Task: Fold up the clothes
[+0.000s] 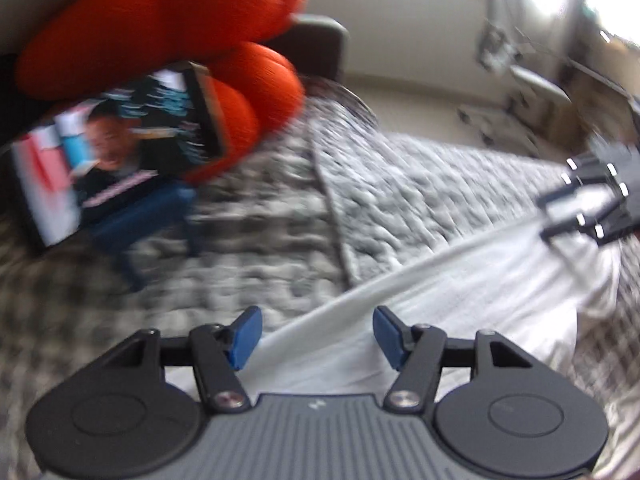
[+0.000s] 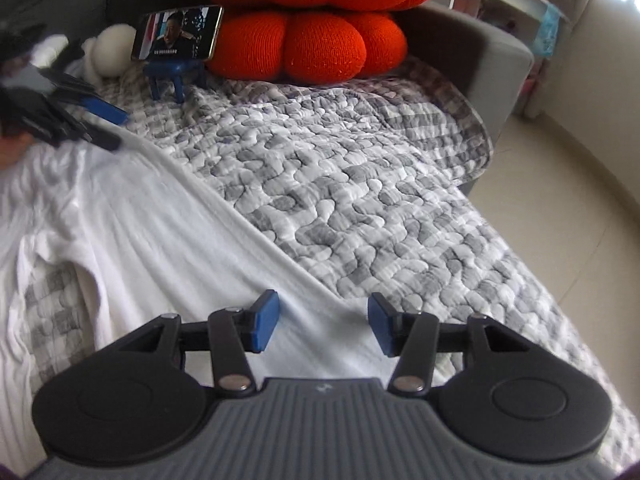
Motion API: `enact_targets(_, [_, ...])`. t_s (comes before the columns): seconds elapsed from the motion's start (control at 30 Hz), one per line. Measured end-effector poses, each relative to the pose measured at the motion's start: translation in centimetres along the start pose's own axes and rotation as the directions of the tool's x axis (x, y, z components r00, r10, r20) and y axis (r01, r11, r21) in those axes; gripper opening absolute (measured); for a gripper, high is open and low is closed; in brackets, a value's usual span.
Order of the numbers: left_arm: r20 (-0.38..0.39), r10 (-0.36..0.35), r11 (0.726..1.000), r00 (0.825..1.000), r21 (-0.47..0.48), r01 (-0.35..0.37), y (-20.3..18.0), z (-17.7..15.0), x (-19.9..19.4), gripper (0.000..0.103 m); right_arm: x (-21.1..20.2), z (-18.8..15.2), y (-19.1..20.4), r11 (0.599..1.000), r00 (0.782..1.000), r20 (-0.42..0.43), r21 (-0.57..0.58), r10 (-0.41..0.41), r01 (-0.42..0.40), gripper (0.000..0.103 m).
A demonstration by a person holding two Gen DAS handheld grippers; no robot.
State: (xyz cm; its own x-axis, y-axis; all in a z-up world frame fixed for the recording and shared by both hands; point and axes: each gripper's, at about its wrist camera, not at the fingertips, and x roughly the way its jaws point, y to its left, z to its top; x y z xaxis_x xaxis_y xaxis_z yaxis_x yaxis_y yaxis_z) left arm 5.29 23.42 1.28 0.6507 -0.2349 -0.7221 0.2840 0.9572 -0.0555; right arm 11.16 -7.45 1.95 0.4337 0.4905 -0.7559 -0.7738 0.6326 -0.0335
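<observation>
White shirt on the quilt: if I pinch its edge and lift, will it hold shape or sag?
The white shirt will likely sag: it already lies rumpled and creased over the quilt. It looks thin, so probably light. Both the left gripper and right gripper are open above its edge.

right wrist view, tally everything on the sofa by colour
white: 2, the garment and a round plush
red: 1, knitted cushion
blue: 1, phone stand
black: 1, phone
grey-white: 1, quilt
total: 6
</observation>
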Motion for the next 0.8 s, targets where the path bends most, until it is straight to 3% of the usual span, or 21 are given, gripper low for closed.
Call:
enact_targets(0.07, [-0.010, -0.036, 0.999, 0.999, 0.023, 0.036, 0.1, 0.1, 0.7, 0.051, 0.1, 0.1, 0.0, 1.000, 1.000, 0.007, -0.021, 0.019, -0.019, 0.052])
enact_targets(0.13, [-0.002, -0.054, 0.998, 0.999, 0.031, 0.054, 0.0, 0.1, 0.7, 0.025, 0.1, 0.1, -0.2, 0.999, 0.999, 0.009, -0.023, 0.043, -0.043, 0.044])
enact_targets(0.17, [0.001, -0.054, 0.998, 0.999, 0.034, 0.054, -0.1, 0.1, 0.6, 0.019, 0.1, 0.2, -0.4, 0.998, 0.998, 0.013, -0.016, 0.055, -0.055, 0.040])
enact_targets(0.2, [0.004, -0.054, 0.998, 0.999, 0.037, 0.054, -0.3, 0.1, 0.6, 0.006, 0.2, 0.2, -0.4, 0.998, 0.998, 0.021, -0.009, 0.061, -0.061, 0.023])
enact_targets(0.23, [0.007, -0.054, 0.998, 0.999, 0.040, 0.054, -0.4, 0.1, 0.5, 0.001, 0.2, 0.2, -0.3, 0.999, 0.998, 0.028, -0.013, 0.052, -0.051, 0.006])
enact_targets(0.4, [0.080, 0.019, 0.999, 0.997, 0.039, -0.022, -1.0, -0.1, -0.4, 0.000, -0.4, 0.1, 1.8, 0.991, 0.993, 0.091, -0.106, -0.078, 0.087, 0.001])
enact_targets(0.6, [0.106, 0.102, 0.993, 0.989, 0.044, -0.107, -1.7, -0.3, 0.4, 0.000, -0.4, 1.0, 2.1, 0.952, 0.953, 0.181, -0.146, -0.242, 0.270, 0.001])
enact_targets(0.7, [0.117, 0.144, 0.988, 0.983, 0.045, -0.150, -2.1, -0.4, 0.8, 0.000, 0.5, 1.5, 2.3, 0.928, 0.937, 0.183, -0.176, -0.297, 0.328, 0.000])
enact_targets(0.8, [0.129, 0.185, 0.980, 0.974, 0.045, -0.192, -2.5, -0.5, 1.2, 0.001, 2.5, 1.5, 2.0, 0.928, 0.944, 0.125, -0.183, -0.305, 0.325, 0.000])
